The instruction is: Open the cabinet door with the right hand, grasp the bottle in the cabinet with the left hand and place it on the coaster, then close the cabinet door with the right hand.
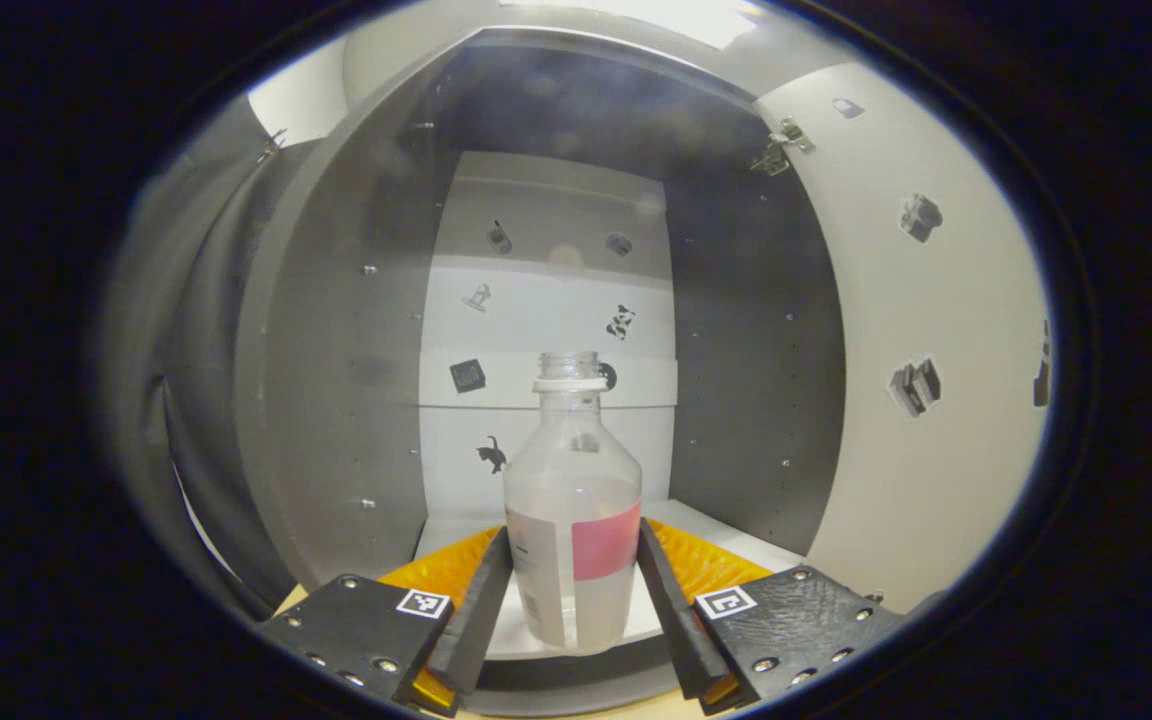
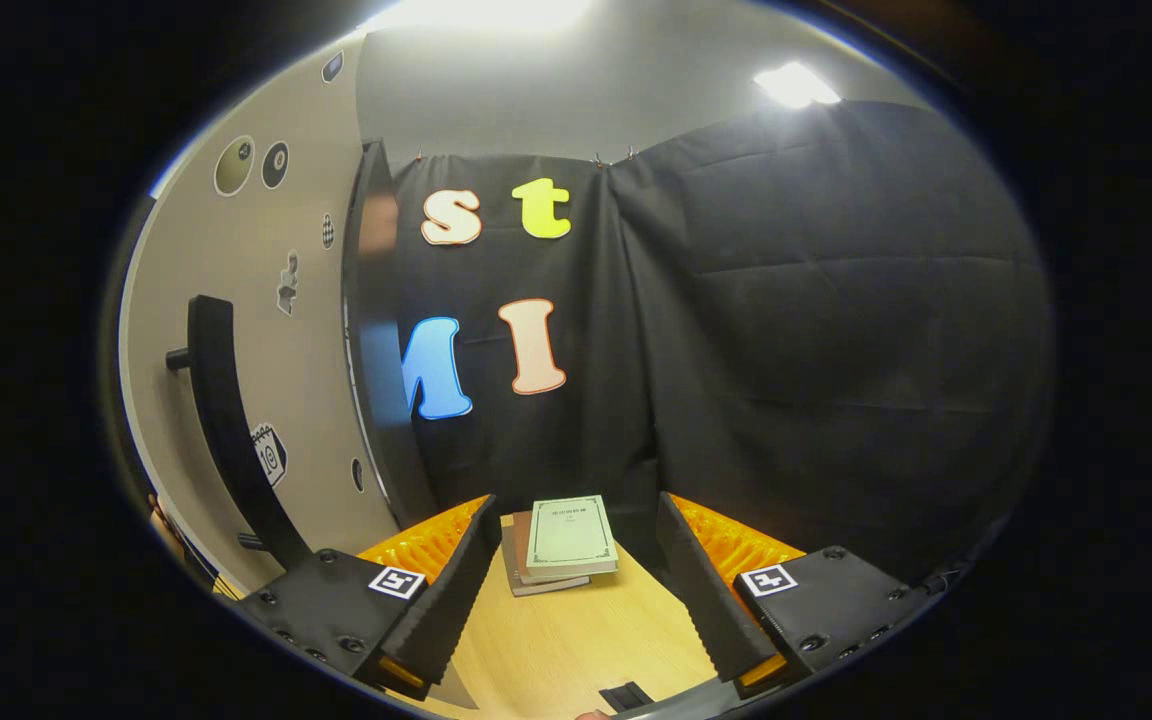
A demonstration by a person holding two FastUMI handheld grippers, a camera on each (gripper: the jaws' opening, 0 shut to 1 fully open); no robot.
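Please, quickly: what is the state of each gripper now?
Left gripper: fingers on both sides of the bottle, apparently closed on it.
Right gripper: open, holding nothing.

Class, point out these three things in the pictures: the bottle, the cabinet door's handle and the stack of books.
bottle (image 1: 573, 500): left gripper view, on its clear body.
handle (image 2: 221, 410): right gripper view, on the curved bar.
stack of books (image 2: 569, 535): right gripper view, on the top cover.

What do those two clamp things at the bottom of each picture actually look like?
Each hand-held gripper, left and right, has two long, flat, wedge-like fingers. Each finger is mounted on a black block studded with screws and carrying a small square black-and-white marker. Ribbed orange parts show behind the fingers.
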